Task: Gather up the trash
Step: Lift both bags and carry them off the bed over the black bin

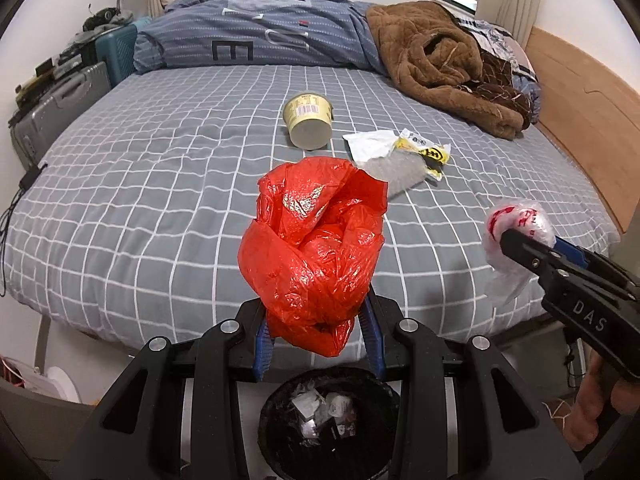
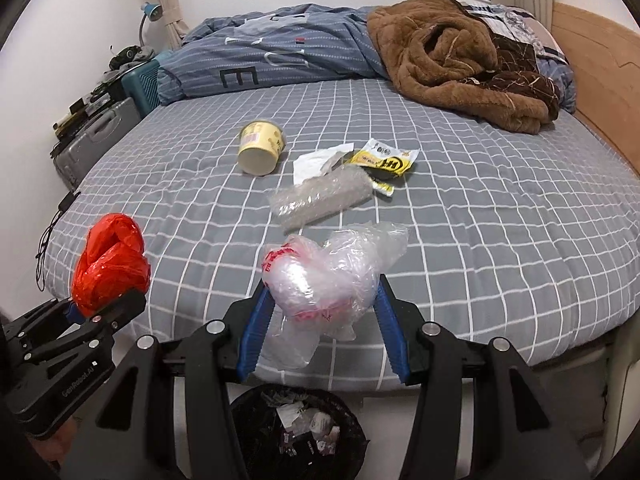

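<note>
Clamping a crumpled red plastic bag (image 1: 312, 256), the left hand-held gripper (image 1: 316, 320) hangs above the trash bin (image 1: 276, 432); the right hand-held gripper (image 2: 324, 312) grips a clear plastic bag (image 2: 328, 276).

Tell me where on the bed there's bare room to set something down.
The checked sheet is bare on the near left, between the cup and the suitcases, and on the right below the brown blanket. The middle is crowded: cup, bubble wrap, yellow wrapper.

The right gripper (image 1: 516, 240) body reads "DAS". The left gripper (image 2: 100, 304) reads "GenRobot.AI". The blue duvet (image 1: 256, 36) shows a large "E".
</note>
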